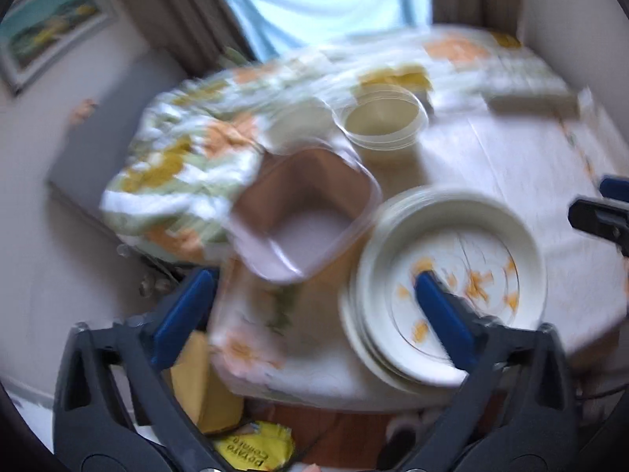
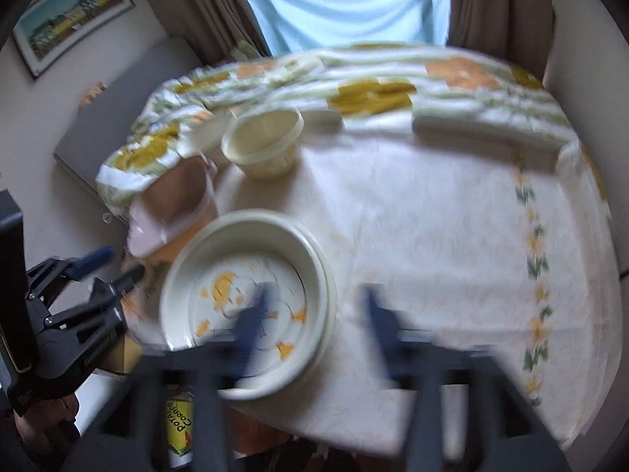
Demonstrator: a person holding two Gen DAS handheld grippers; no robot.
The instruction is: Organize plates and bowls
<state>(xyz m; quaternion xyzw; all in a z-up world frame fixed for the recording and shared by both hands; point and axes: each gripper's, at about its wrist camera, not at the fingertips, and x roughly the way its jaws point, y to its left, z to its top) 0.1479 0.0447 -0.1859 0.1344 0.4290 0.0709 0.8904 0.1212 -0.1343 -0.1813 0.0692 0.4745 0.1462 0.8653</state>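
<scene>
Both grippers stand wide apart and empty: left gripper (image 1: 314, 295) and right gripper (image 2: 314, 295) flank the stack of cream round plates with orange flowers (image 1: 452, 275) at the surface's (image 2: 432, 216) near edge. Beyond-left lie a pink square plastic container (image 1: 302, 212) (tilted) and a cream round tub (image 1: 381, 118), nearer the left gripper.

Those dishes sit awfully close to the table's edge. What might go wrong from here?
1. The stack of plates rests near the table edge, its lower plates slightly offset; a bump might tip it off.
2. The pink square container sits tilted beside the stack and may slide or topple.
3. Both the left tongs and the right tongs are open right over the plates, so a careless swing might knock them.
</scene>
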